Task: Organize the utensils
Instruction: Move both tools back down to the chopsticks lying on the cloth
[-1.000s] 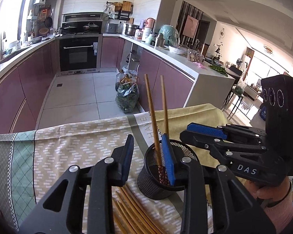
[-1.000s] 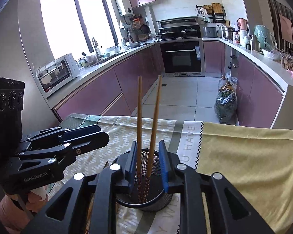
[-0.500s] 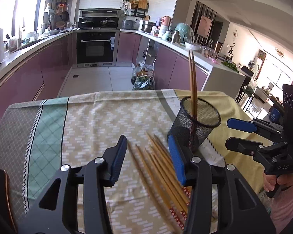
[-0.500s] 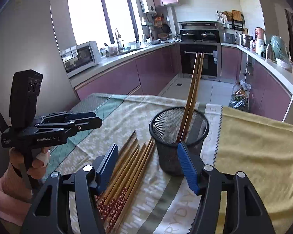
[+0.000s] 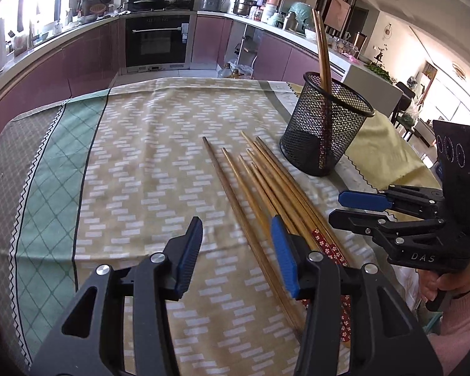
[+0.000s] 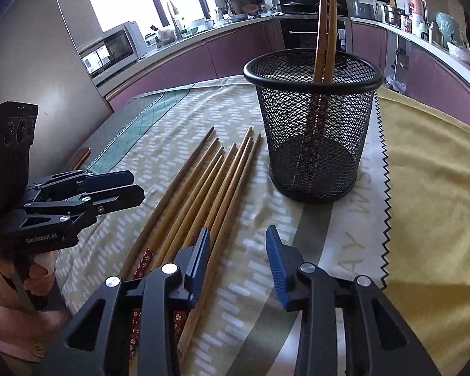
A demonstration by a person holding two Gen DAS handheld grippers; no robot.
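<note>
Wooden chopsticks (image 5: 260, 188): a loose bundle of long, slim, round sticks lying flat on the cloth, tips fanned toward 11 o'clock in the left wrist view, thick ends toward the camera; smooth tan wood, some with red flower-print bands near the thick end.
Chopsticks in the cup (image 6: 324, 31): two more of the same wood stand tilted, side by side, in the holder, their patterned ends down at the bottom.
Mesh holder (image 6: 313, 131): black wire-mesh cup, round, open top with a solid rolled rim, upright, just beside the bundle's tips at about 2 o'clock from them in the right wrist view.
Tablecloth (image 5: 147, 144): woven fabric with small white dashes on tan, a green diamond-grid band at 9 o'clock, a plain mustard panel with a zigzag edge at 3 o'clock.
Left gripper (image 5: 238, 250): black frame, ribbed blue pads, jaws spread, nothing pinched; one loose chopstick runs through the gap beneath, the right pad above the bundle.
Right gripper (image 6: 237, 260): same build; its jaws have just been closing yet stand apart, gripping nothing; bare cloth shows between them, the left pad over the bundle's edge.
Hands: each gripper's handle is held by a hand (image 5: 438, 285) in a pink sleeve.
Kitchen: mauve cabinets, pale counters and a dark oven (image 5: 156, 44) at 12 o'clock.
</note>
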